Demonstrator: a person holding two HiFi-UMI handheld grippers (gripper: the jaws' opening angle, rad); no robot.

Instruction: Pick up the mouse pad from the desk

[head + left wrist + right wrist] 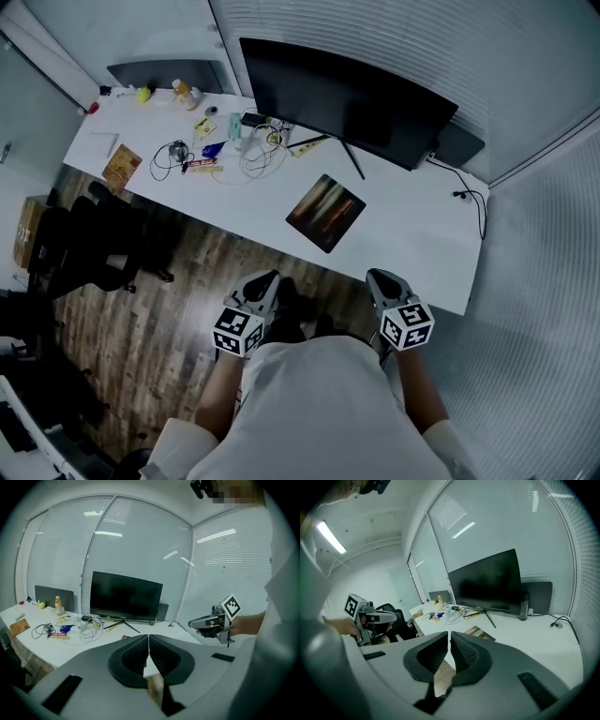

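The mouse pad (325, 212), a dark rectangle with an orange-brown print, lies flat on the white desk (412, 244) in front of the monitor. Both grippers hang short of the desk's near edge, above the wooden floor. My left gripper (265, 281) is shut with nothing in it, and so is my right gripper (380, 278). In the right gripper view the mouse pad (480, 633) shows just beyond the closed jaws (449, 634). In the left gripper view only a sliver of the mouse pad (125, 637) peeks past the closed jaws (148, 637).
A wide black monitor (347, 98) stands behind the pad. Cables and small items (202, 155), a bottle (183, 92) and a brown booklet (121, 167) fill the desk's left half. A black office chair (94, 244) stands at the left. Frosted glass walls surround the corner.
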